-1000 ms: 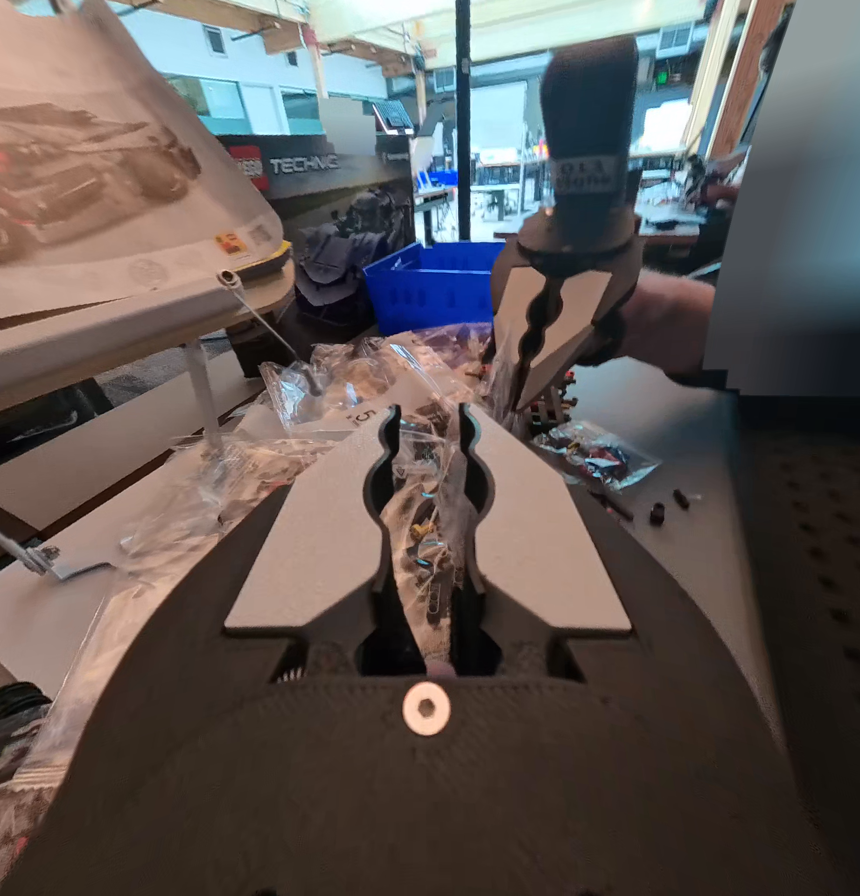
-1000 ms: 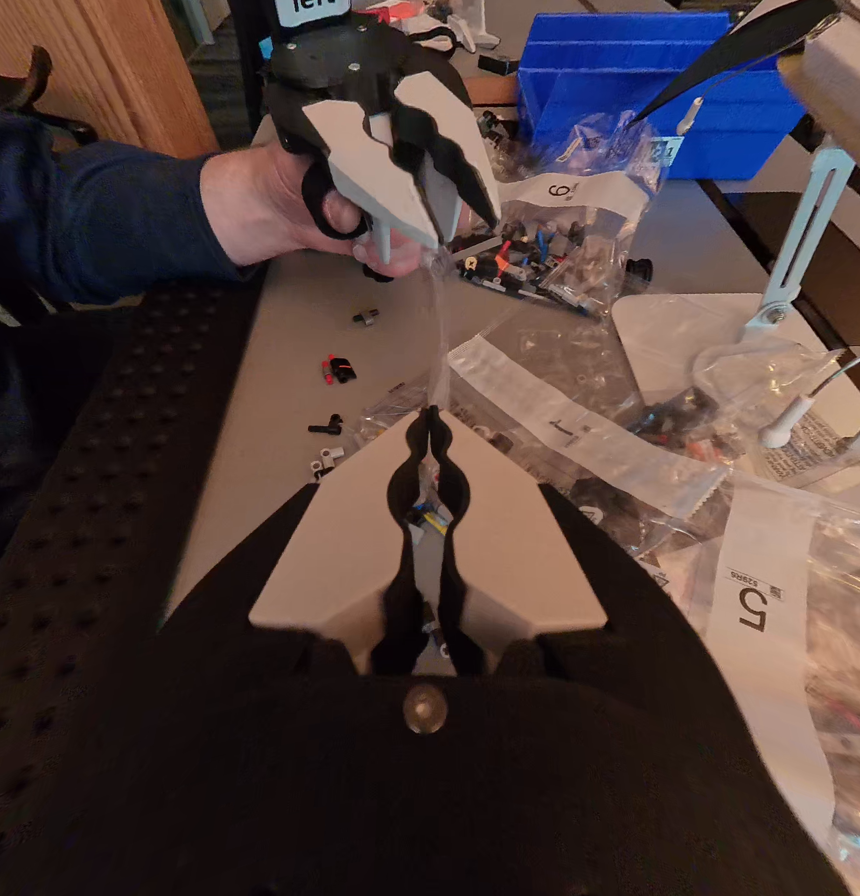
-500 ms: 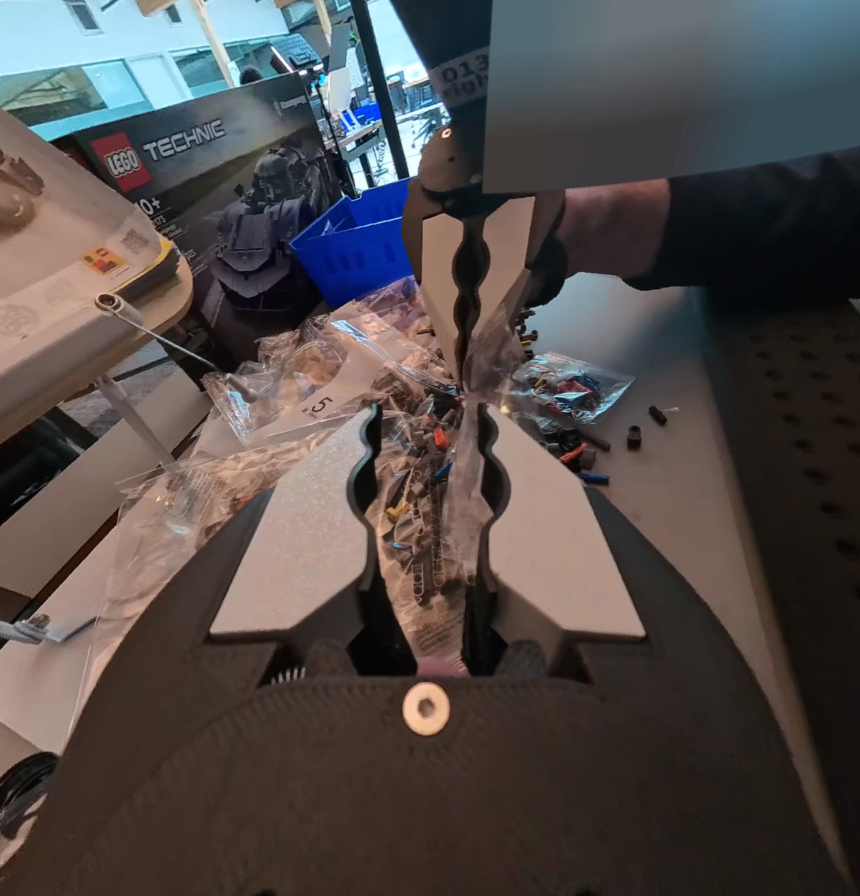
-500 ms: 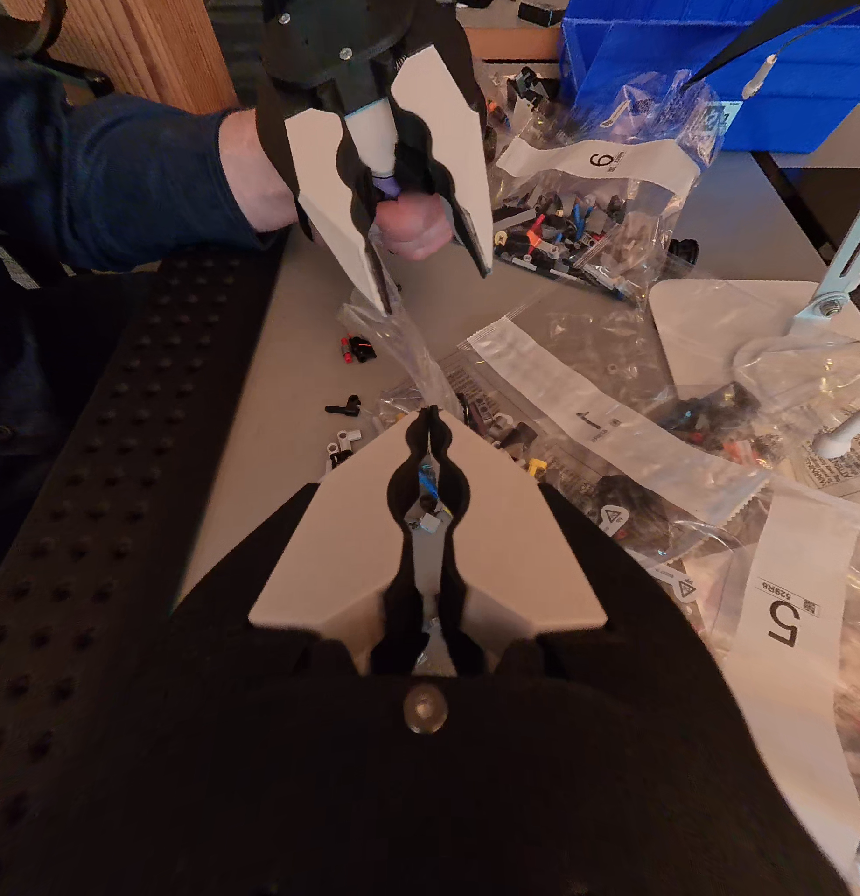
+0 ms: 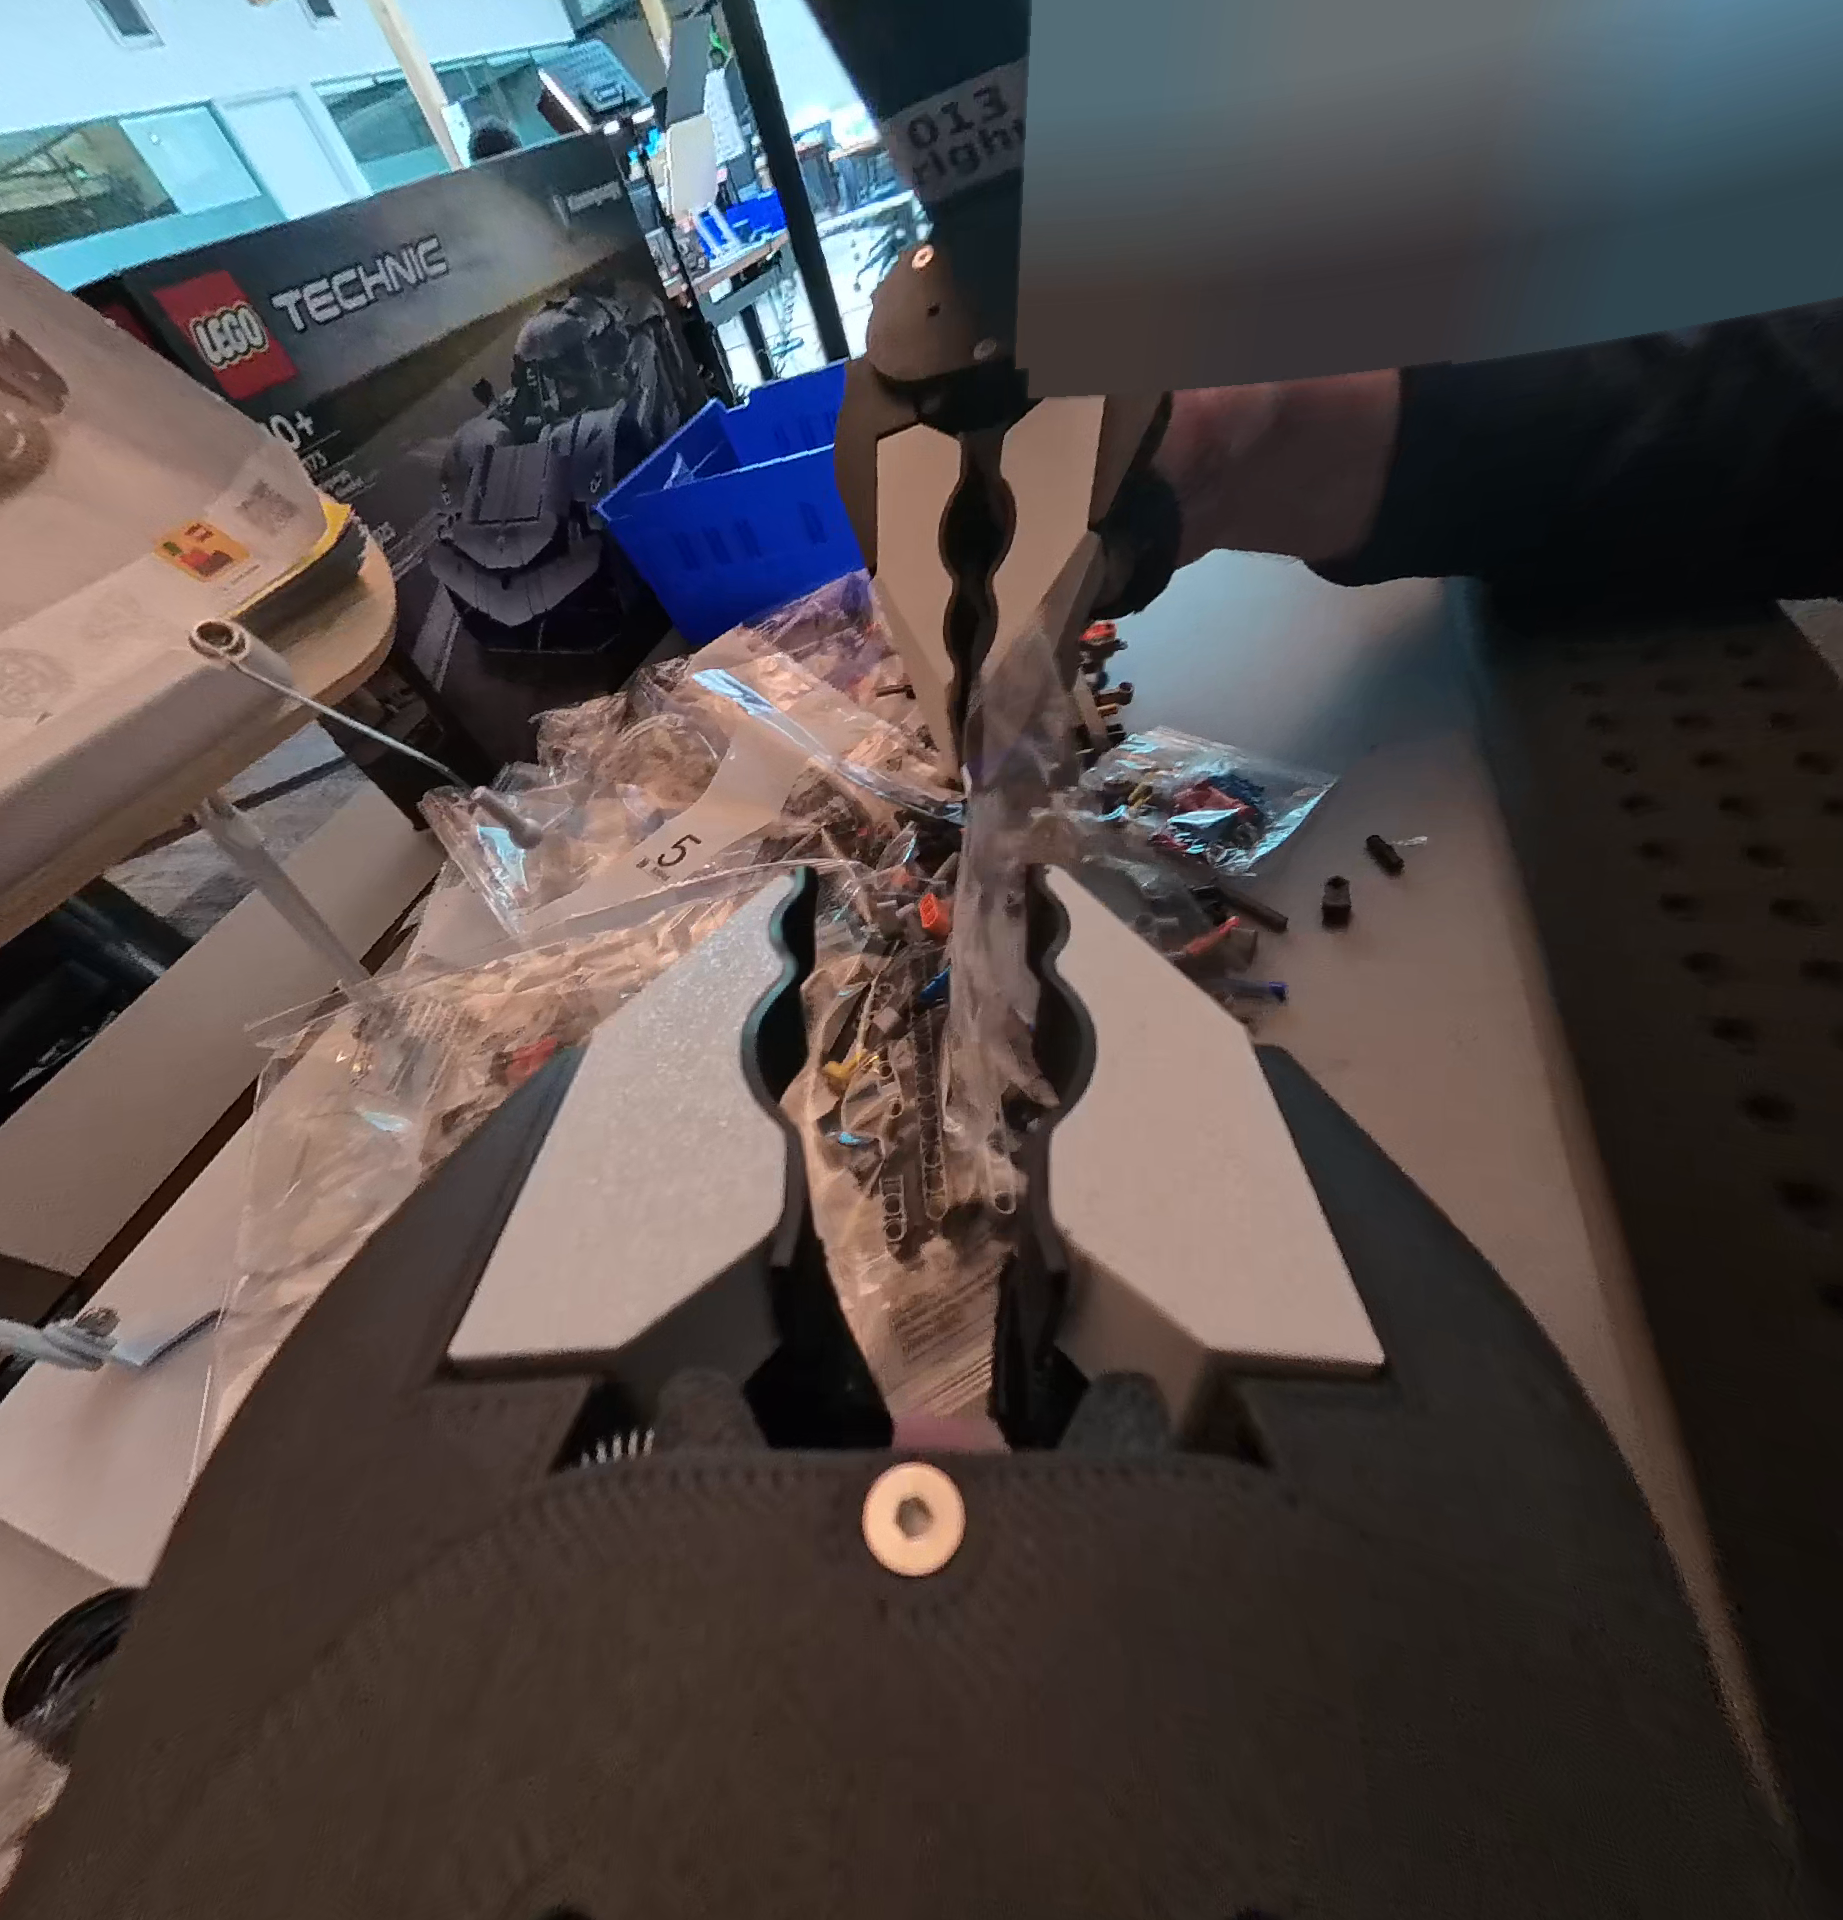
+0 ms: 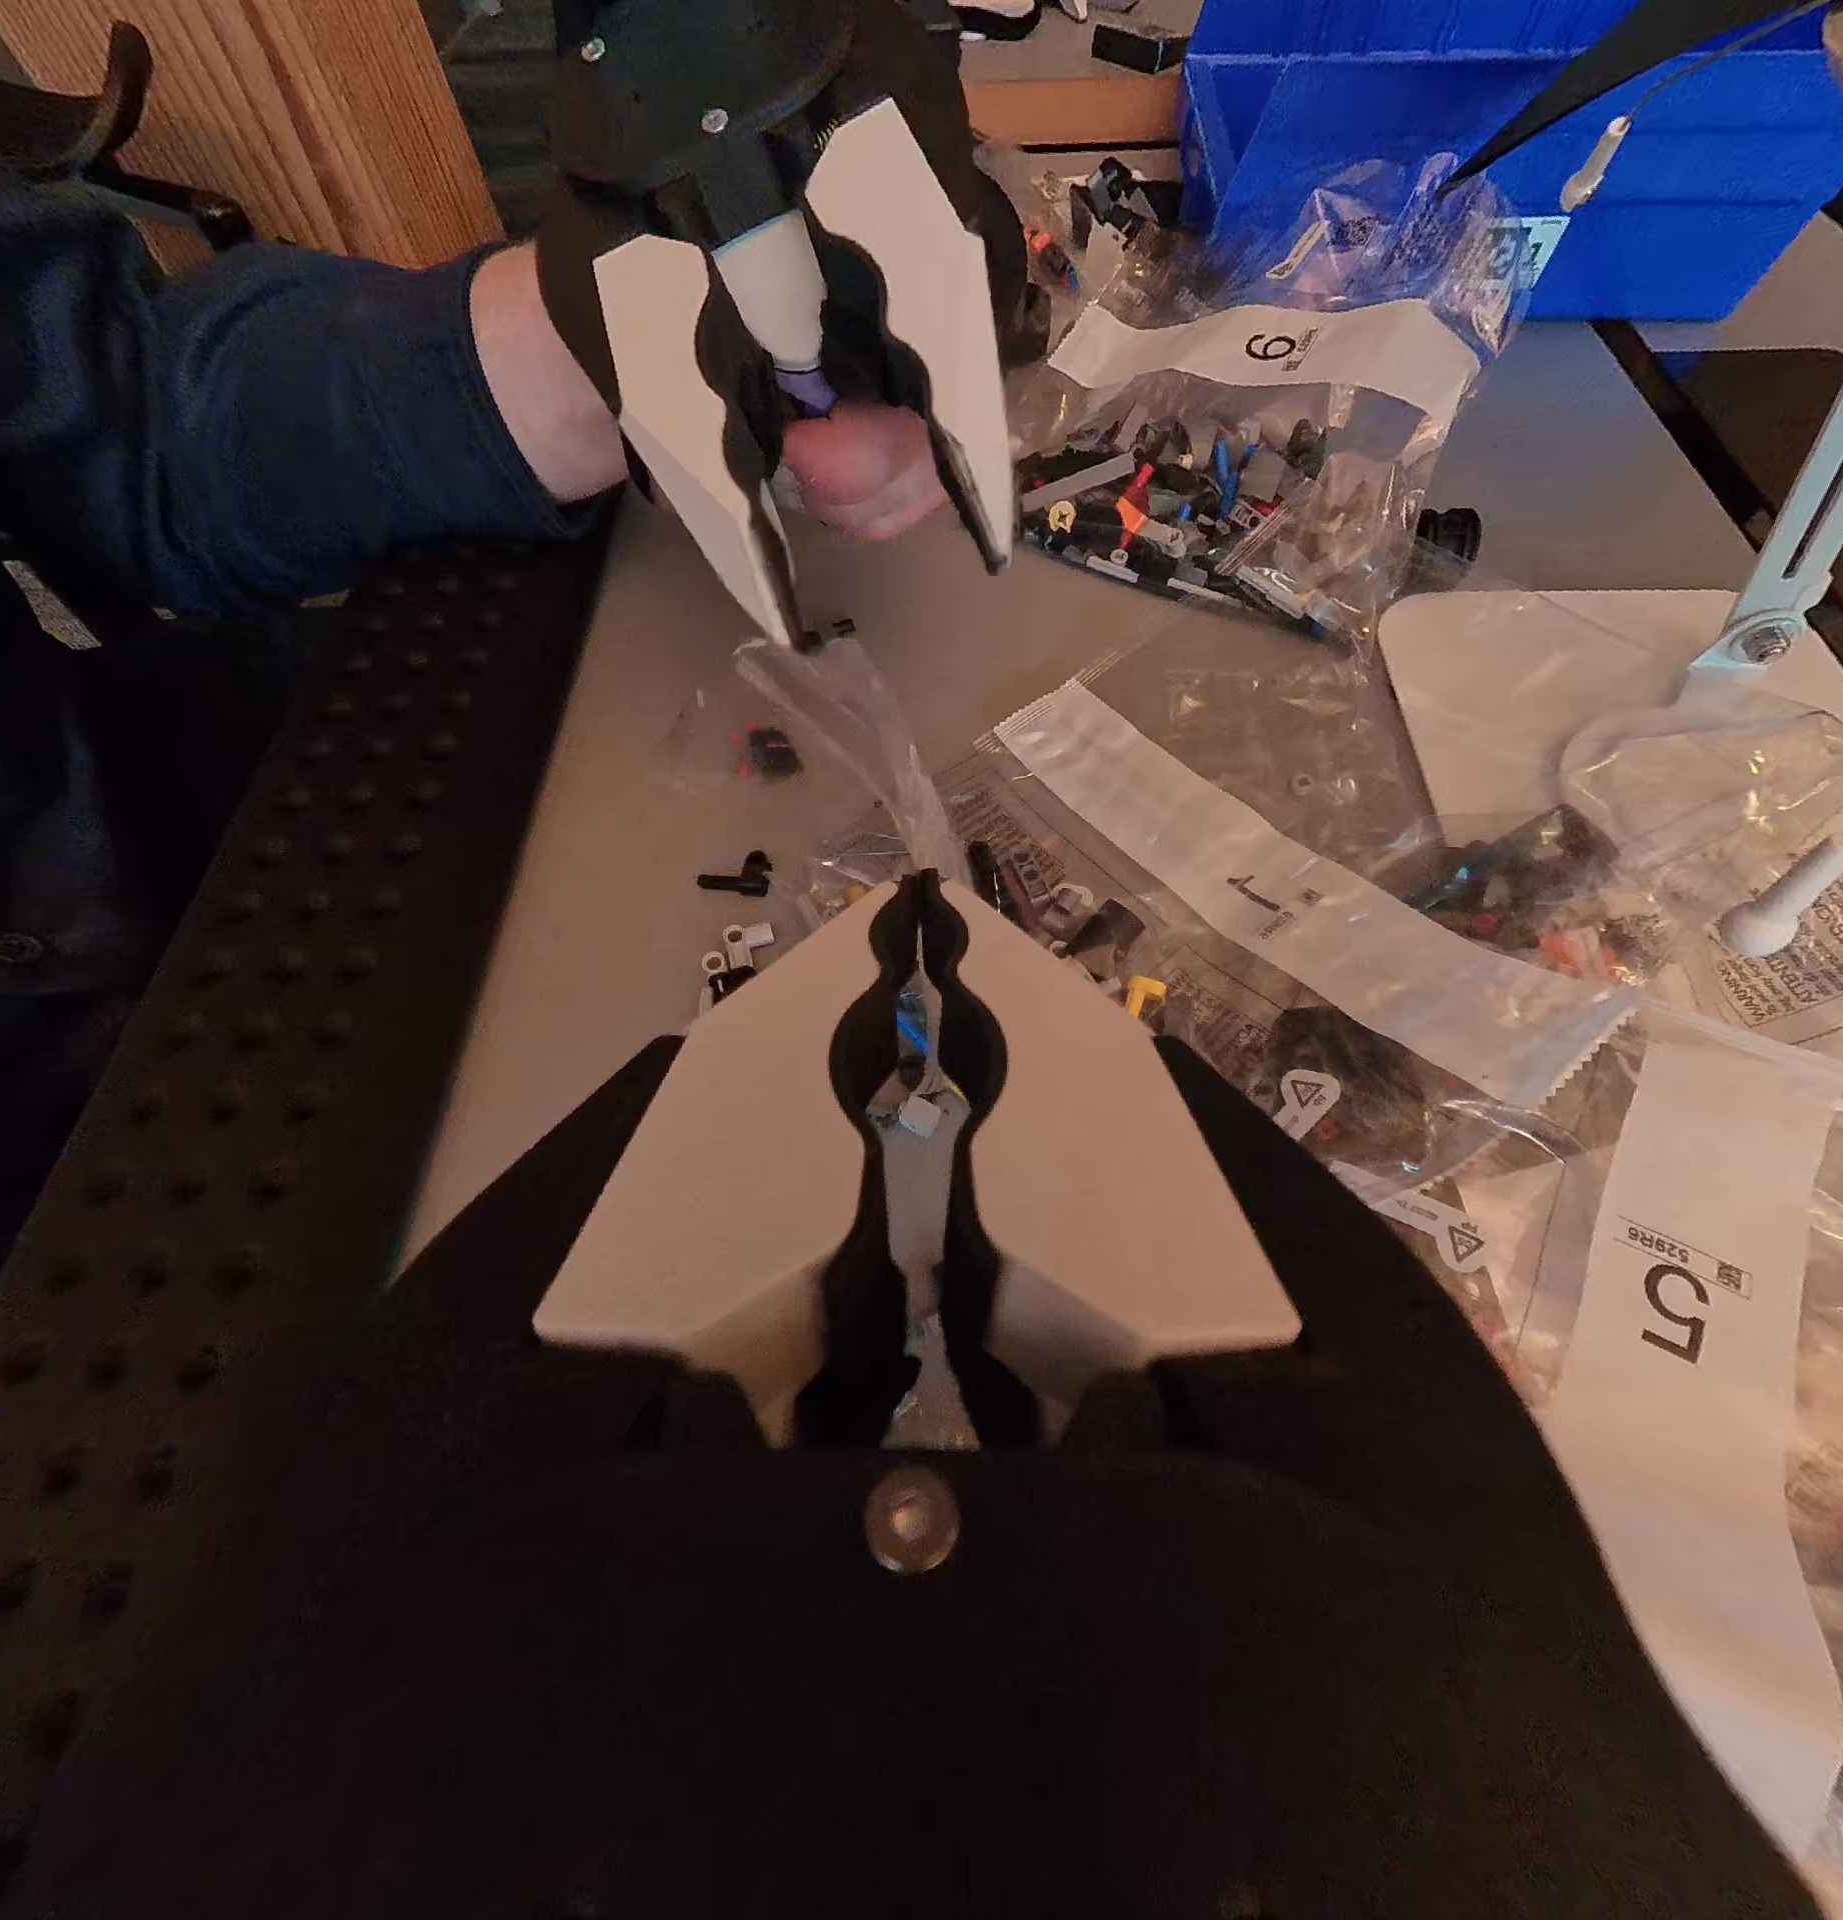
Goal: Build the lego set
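The bags [image 6: 1208, 488] are of clear, glossy, crinkled plastic film with matt white paper-like strips, the bin [image 6: 1519, 156] is smooth blue plastic, the gripper fingers [image 5: 678, 1143] look matt and grainy, and the table [image 6: 605, 831] is smooth and matt.

I am working at a bench in what looks like a workshop or lab inside a large open building; my grey table [image 6: 626, 935] ends in a black perforated board [image 6: 221, 987] of the kind used for mounting equipment; a blue plastic storage bin [image 6: 1416, 156] stands at the far edge, and a white bracketed stand [image 6: 1790, 540] holds a raised wooden shelf [image 5: 169, 727]; behind the boxed set [image 5: 429, 343] I see more cluttered work tables [image 5: 730, 249], tall windows and exposed beams under a high ceiling.
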### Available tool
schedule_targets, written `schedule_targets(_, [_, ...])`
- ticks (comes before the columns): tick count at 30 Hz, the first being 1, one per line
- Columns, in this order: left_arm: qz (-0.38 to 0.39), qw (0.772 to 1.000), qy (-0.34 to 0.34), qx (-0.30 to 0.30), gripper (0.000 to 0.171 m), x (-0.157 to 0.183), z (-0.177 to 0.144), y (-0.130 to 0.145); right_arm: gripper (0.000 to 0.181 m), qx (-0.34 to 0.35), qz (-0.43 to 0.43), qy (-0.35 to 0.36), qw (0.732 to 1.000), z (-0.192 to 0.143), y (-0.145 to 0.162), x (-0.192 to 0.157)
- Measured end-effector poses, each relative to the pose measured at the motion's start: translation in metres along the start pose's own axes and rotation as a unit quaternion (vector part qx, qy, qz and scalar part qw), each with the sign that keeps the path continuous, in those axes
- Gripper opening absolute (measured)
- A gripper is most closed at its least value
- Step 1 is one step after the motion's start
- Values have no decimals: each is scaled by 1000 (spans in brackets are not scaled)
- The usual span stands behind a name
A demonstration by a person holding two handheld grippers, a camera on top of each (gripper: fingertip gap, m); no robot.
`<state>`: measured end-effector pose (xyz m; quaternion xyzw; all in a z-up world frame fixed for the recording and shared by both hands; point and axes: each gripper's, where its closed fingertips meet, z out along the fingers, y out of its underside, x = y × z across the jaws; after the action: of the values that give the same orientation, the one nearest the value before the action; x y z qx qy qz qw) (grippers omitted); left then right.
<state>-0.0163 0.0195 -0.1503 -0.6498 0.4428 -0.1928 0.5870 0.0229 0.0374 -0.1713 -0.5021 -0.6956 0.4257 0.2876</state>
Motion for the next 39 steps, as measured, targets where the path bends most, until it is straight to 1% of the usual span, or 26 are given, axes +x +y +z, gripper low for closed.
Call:
schedule_targets(3, [7, 1000, 10, 3, 39, 5, 0, -2, 0, 0, 1, -1, 1000, 1, 0, 0])
schedule_targets(8, [23, 999, 8, -21, 38, 7, 2, 6, 0, -1, 1, -2, 1000, 2, 0, 0])
schedule_targets(14, [63, 996, 9, -57, 38, 13, 7, 17, 0, 1, 4, -5, 1000, 2, 0, -1])
schedule_targets(19, [63, 997, -2, -52, 33, 8, 2, 16, 0, 3, 5, -6, 1000, 2, -1, -1])
schedule_targets(20, [65, 996, -5, -55, 30, 7, 3, 16, 0, 3, 4, -5, 1000, 2, -1, -1])
schedule_targets(21, [65, 996, -8, -55, 21, 6, 3, 17, 0, 4, 3, -6, 1000, 2, -1, -1])
schedule_targets(23, [62, 997, -11, -49, 16, 5, 4, 15, 0, 2, 2, -7, 1000, 2, -1, -2])
schedule_targets(25, [57, 997, -24, -49, 3, 0, 6, 15, 0, -1, 1, -5, 1000, 4, -1, -2])
schedule_targets(26, [51, 997, -26, -48, 0, -1, 6, 15, 0, -2, 1, 0, 1000, 5, -1, -1])
schedule_targets(28, [19, 998, -38, -43, 0, -8, 8, 15, 0, -1, -3, 15, 1000, 5, -2, 3])
schedule_targets(30, [-21, 998, -47, -35, 0, -16, 9, 15, 0, -4, -15, 50, 999, 3, -3, 12])
schedule_targets(32, [-72, 995, -67, -19, 0, -27, 9, 13, 14, -4, -35, 95, 995, 0, -8, 21])
schedule_targets(33, [-100, 993, -68, -9, 0, -31, 8, 13, 17, 2, -52, 119, 992, -2, -13, 24])
schedule_targets(34, [-123, 990, -69, 4, 0, -34, 7, 11, 20, 4, -71, 144, 987, -5, -18, 27])
schedule_targets(36, [-173, 981, -84, 25, 0, -45, 5, 11, 31, -7, -116, 199, 973, -10, -26, 32])
schedule_targets(39, [-231, 967, -87, 57, 0, -53, 2, 8, 35, -35, -190, 248, 949, -4, -32, 29])
